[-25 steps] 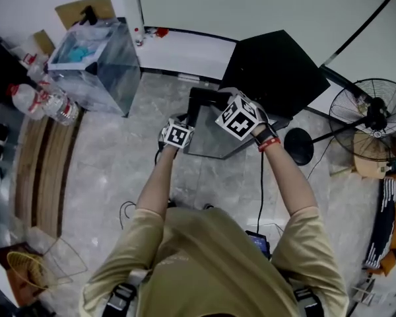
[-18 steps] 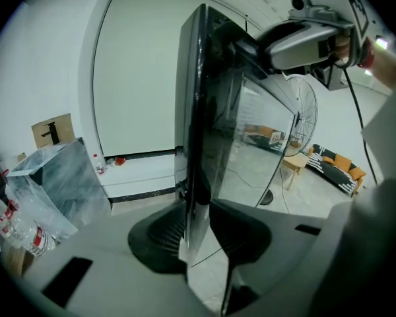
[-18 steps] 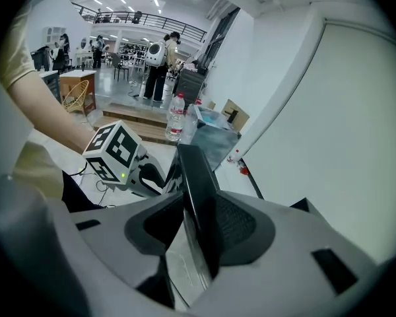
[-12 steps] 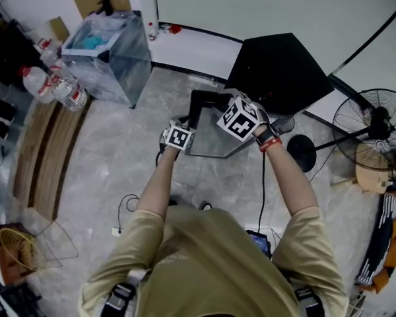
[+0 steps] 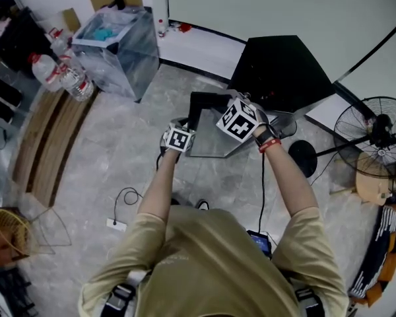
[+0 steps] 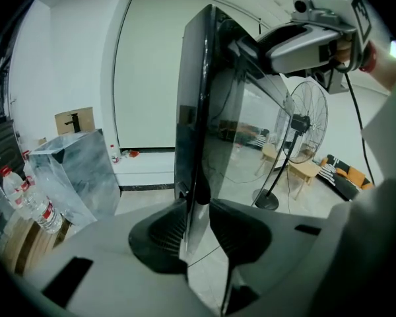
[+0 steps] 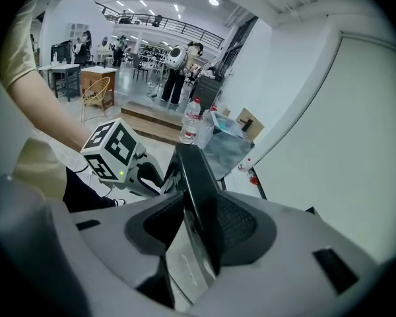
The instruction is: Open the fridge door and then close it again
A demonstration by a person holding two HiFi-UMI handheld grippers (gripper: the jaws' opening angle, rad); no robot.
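Left tool [image 6: 198,224], right tool [image 7: 202,228] clamp door [image 6: 193,111].

Fridge door [image 5: 211,140] stands open in front of the fridge [image 5: 280,71].
The left tool [image 6: 198,226] and right tool [image 7: 201,223] grip its edge, side by side. A fan [image 5: 373,127] stands right of the fridge; a bin [image 5: 115,48], with bottles [image 5: 63,74] beside it, sits on the floor [image 5: 119,150], far left.

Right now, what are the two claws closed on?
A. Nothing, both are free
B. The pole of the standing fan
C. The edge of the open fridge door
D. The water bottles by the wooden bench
C: the left claw and the right claw each have the thin dark edge of the fridge door clamped between their pads, as each gripper view shows.
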